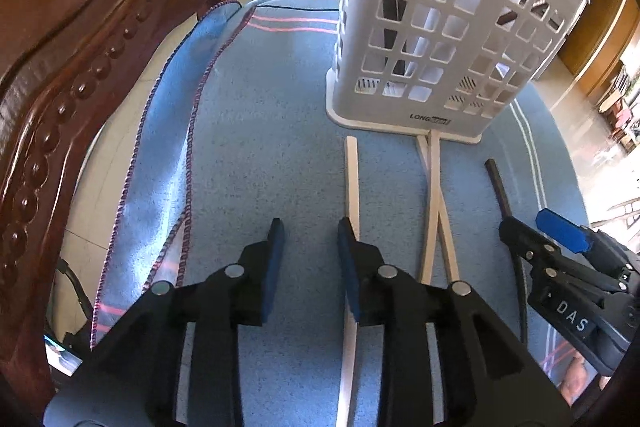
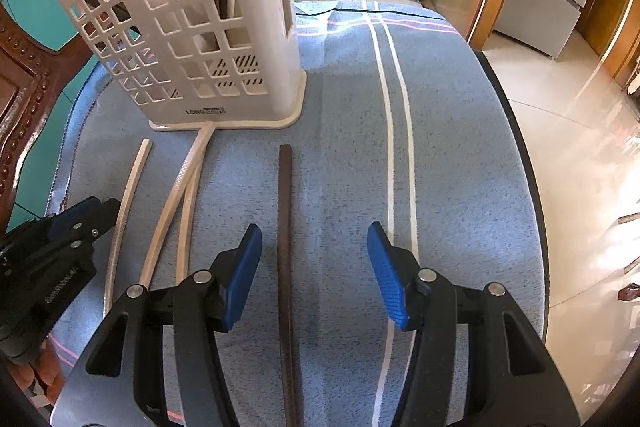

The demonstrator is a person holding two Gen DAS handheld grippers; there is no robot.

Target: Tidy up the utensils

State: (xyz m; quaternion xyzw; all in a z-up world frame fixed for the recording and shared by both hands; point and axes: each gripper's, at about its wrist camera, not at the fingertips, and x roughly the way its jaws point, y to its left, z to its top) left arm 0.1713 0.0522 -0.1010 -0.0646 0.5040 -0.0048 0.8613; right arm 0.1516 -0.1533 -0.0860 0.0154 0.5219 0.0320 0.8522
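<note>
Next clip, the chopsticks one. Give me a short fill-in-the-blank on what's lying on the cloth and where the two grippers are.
1. The dark chopstick lies between the open fingers of the ____ gripper.
2. Two pale chopsticks lie ____ over each other in front of the white holder.
3. Everything rests on a ____ cloth with stripes.
4. The number of pale chopsticks on the cloth is ____.

Missing words: right; crossed; blue; three

"LONG" on holder point(image 1: 430, 117); "DAS" on right gripper point(image 1: 532, 227)
</note>
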